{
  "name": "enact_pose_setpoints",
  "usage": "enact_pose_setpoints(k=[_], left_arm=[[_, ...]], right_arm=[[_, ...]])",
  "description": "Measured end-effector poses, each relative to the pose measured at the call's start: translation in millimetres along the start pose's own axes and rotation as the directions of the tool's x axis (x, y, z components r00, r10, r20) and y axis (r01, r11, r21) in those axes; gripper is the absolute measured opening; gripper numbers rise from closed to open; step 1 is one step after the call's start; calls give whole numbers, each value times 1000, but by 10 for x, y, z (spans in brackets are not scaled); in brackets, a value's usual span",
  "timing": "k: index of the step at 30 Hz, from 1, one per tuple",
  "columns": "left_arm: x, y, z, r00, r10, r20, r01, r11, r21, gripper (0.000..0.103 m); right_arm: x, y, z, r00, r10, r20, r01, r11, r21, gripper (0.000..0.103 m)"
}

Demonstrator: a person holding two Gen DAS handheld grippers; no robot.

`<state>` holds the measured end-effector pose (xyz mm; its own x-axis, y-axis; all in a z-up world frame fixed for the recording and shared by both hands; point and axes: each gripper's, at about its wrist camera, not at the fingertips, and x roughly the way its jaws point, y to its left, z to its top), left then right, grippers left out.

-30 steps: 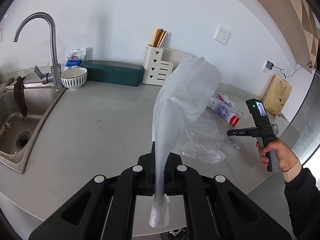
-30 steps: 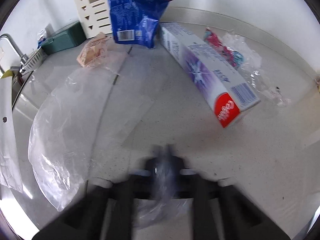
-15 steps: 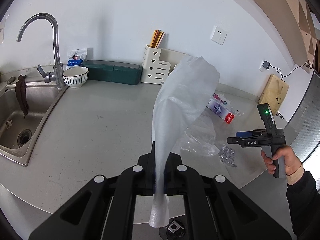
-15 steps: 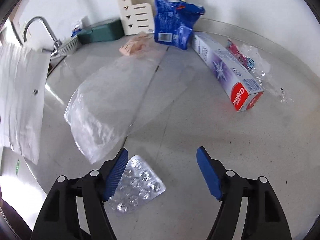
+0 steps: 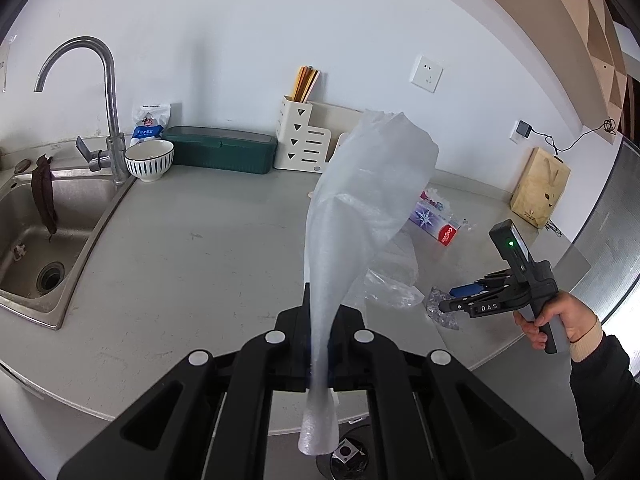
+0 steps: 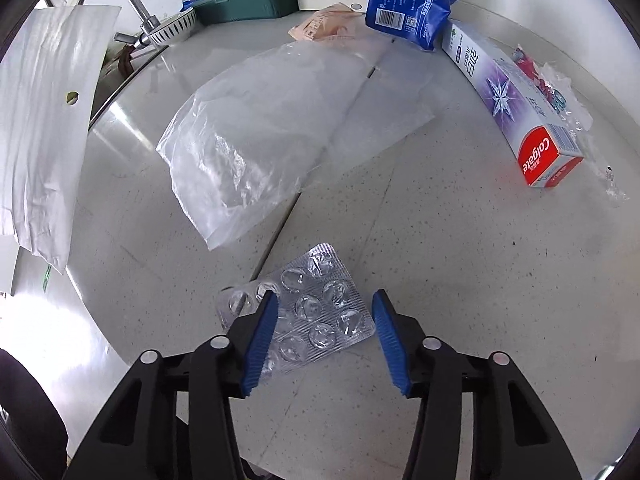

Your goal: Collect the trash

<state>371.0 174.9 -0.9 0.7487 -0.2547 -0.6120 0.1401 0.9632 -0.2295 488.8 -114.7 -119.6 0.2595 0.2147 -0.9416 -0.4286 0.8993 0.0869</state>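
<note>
Kitchen worktop, pale stone, sink at its left end: we moved in on the empty blister pack.

Left wrist view: our left gripper point(image 5: 318, 344) was still clamped on the white foam bag point(image 5: 360, 216), held upright over the worktop point(image 5: 180, 248) front edge, while the right gripper point(image 5: 456, 300) had dropped toward the right front edge.
Right wrist view: our right gripper point(image 6: 324, 330), jaws wide and empty, had advanced until they straddled the blister pack point(image 6: 308, 316); closing looked next. The clear plastic bag point(image 6: 280, 128), toothpaste box point(image 6: 516, 108) and blue packet point(image 6: 412, 4) lay behind, uncollected.
</note>
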Motion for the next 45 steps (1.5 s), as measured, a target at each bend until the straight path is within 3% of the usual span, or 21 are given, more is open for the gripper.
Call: enact_pose_setpoints(k=[1, 4, 9, 20, 45], left_arm=[[0, 4, -1, 1000, -3, 0, 3, 1000, -3, 6], [19, 37, 8, 1000, -13, -2, 13, 1000, -12, 6], [31, 36, 12, 1000, -22, -3, 22, 1000, -19, 6], [-26, -74, -85, 999, -51, -11, 51, 999, -15, 6], [-645, -707, -941, 988, -146, -56, 145, 989, -8, 6]], right_arm=[[-16, -13, -14, 1000, -4, -2, 4, 1000, 1, 32], [-86, -45, -90, 999, 31, -7, -31, 999, 12, 18], [-142, -99, -192, 999, 42, 16, -42, 999, 12, 17], [-431, -175, -449, 985, 140, 99, -146, 987, 59, 12], [-975, -40, -1478, 956, 228, 183, -242, 969, 56, 5]])
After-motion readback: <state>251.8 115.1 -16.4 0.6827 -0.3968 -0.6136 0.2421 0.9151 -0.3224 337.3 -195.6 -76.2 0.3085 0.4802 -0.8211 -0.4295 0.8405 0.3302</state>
